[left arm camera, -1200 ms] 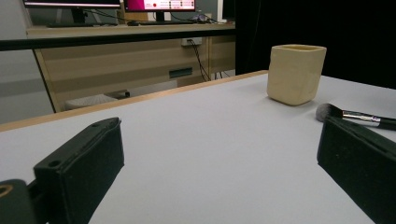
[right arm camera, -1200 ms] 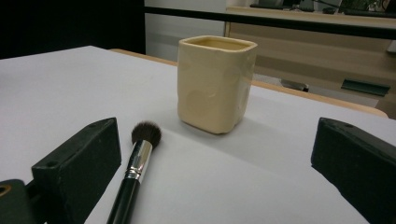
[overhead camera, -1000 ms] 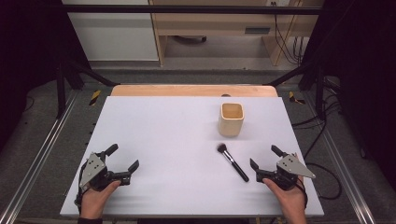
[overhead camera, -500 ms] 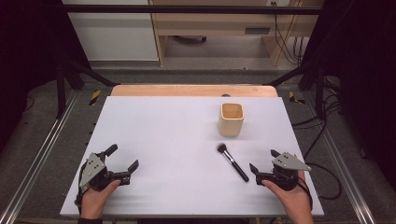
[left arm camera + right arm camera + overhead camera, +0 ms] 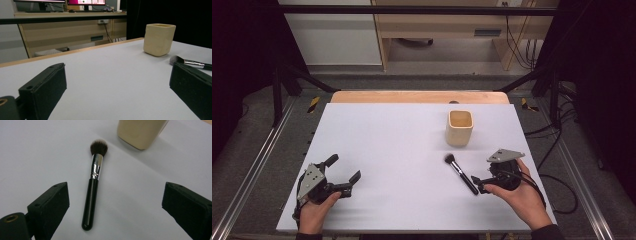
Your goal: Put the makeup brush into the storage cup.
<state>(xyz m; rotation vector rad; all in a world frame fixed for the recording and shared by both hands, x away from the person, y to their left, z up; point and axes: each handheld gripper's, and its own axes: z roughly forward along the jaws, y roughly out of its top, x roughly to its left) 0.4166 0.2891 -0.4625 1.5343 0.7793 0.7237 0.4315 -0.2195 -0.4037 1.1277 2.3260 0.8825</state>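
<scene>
I count two things on my white desk (image 5: 387,145): one makeup brush (image 5: 460,173) and one cream square cup (image 5: 459,128). The cup stands upright toward the far right of the desk, well in from the far edge, and the brush lies flat just on the near side of it, bristle head toward the cup, black handle running toward the near right corner. My right tool (image 5: 482,183) sits by the near right corner at the handle end of the brush; in the right gripper view its jaws are spread wide, with the brush (image 5: 93,187) lying on the desk between them, touching neither, and the cup (image 5: 141,132) beyond the bristles. My left tool (image 5: 343,173) rests by the near left corner, jaws also wide and holding nothing, well apart from both things; in its view the cup (image 5: 159,39) and the brush head (image 5: 176,59) show off to the right across bare desk. Nothing lies between either tool and the brush.
</scene>
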